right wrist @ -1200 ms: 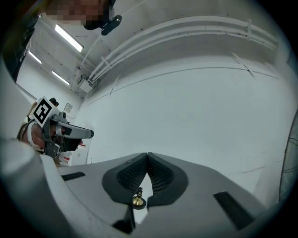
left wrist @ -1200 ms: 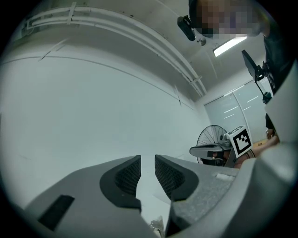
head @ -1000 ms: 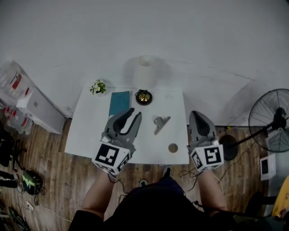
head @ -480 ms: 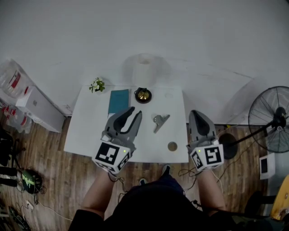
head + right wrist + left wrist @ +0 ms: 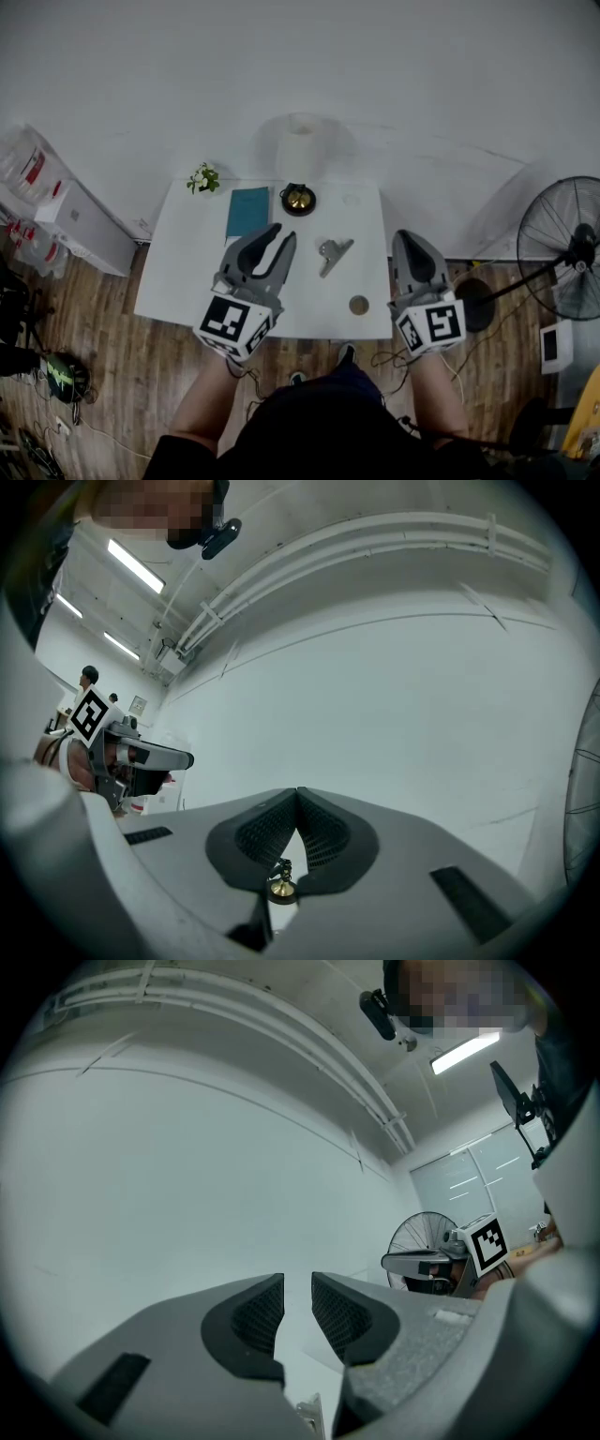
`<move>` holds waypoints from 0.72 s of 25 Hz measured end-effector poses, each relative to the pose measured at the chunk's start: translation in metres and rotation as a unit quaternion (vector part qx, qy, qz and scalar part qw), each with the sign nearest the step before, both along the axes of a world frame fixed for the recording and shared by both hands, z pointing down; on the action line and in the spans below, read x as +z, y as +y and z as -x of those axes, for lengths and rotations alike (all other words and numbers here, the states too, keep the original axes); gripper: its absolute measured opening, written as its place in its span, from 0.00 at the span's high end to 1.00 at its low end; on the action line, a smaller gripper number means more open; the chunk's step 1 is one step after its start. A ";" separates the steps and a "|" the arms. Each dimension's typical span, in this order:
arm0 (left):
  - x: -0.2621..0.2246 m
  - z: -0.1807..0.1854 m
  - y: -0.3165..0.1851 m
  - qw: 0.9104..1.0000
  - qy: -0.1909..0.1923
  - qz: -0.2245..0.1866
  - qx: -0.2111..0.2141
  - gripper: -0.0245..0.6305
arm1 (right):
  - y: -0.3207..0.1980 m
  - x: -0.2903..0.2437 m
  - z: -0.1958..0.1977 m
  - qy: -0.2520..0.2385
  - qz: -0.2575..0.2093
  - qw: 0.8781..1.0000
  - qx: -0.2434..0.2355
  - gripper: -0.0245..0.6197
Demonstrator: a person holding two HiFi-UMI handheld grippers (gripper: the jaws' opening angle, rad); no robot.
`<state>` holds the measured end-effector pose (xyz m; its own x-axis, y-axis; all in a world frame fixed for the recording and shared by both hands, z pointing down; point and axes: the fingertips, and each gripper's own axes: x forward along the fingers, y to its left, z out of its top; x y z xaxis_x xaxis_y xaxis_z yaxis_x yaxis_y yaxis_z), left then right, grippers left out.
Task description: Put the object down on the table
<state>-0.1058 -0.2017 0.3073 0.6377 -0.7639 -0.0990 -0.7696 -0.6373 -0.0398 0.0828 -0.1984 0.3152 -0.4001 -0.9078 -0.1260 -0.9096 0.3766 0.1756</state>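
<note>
My left gripper (image 5: 275, 236) hovers over the middle of the white table (image 5: 178, 281), its jaws a little apart and nothing between them (image 5: 297, 1309). The right gripper (image 5: 412, 236) hangs beyond the table's right edge. Its tips meet, shut on nothing (image 5: 297, 805). On the table lie a metal binder clip (image 5: 333, 253), a brass bell on a dark base (image 5: 299, 200), a teal notebook (image 5: 247, 211) and a small round disc (image 5: 359, 306). The bell (image 5: 279, 885) shows low behind the right jaws. A bit of the clip (image 5: 307, 1416) shows under the left jaws.
A small potted plant (image 5: 203, 179) stands at the table's far left corner, and a white roll (image 5: 301, 145) stands behind the far edge. A standing fan (image 5: 562, 248) is on the right, with boxes and bottles (image 5: 56, 220) on the wooden floor at the left.
</note>
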 end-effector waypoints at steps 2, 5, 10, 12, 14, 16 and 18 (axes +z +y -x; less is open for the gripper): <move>0.000 -0.001 -0.001 1.000 0.000 0.001 0.000 0.83 | 0.000 0.000 -0.001 -0.001 0.000 1.000 0.001 0.95; 0.001 -0.003 -0.001 1.000 -0.002 0.001 0.001 0.83 | 0.000 -0.001 -0.003 -0.002 0.000 1.000 0.002 0.95; 0.002 -0.009 -0.002 1.000 -0.005 0.003 0.005 0.83 | -0.001 0.001 -0.007 -0.005 0.001 1.000 0.002 0.95; 0.002 -0.010 -0.003 1.000 -0.007 0.002 0.005 0.83 | -0.001 0.001 -0.008 -0.005 0.001 1.000 0.002 0.95; 0.002 -0.011 -0.003 1.000 -0.007 0.001 0.004 0.83 | -0.001 0.001 -0.009 -0.005 0.001 1.000 0.002 0.95; 0.003 -0.013 -0.004 1.000 -0.008 0.002 0.004 0.83 | -0.002 0.000 -0.011 -0.005 0.000 1.000 0.001 0.95; 0.004 -0.015 -0.006 1.000 -0.009 0.004 0.004 0.83 | -0.004 0.001 -0.012 -0.006 -0.001 1.000 0.001 0.95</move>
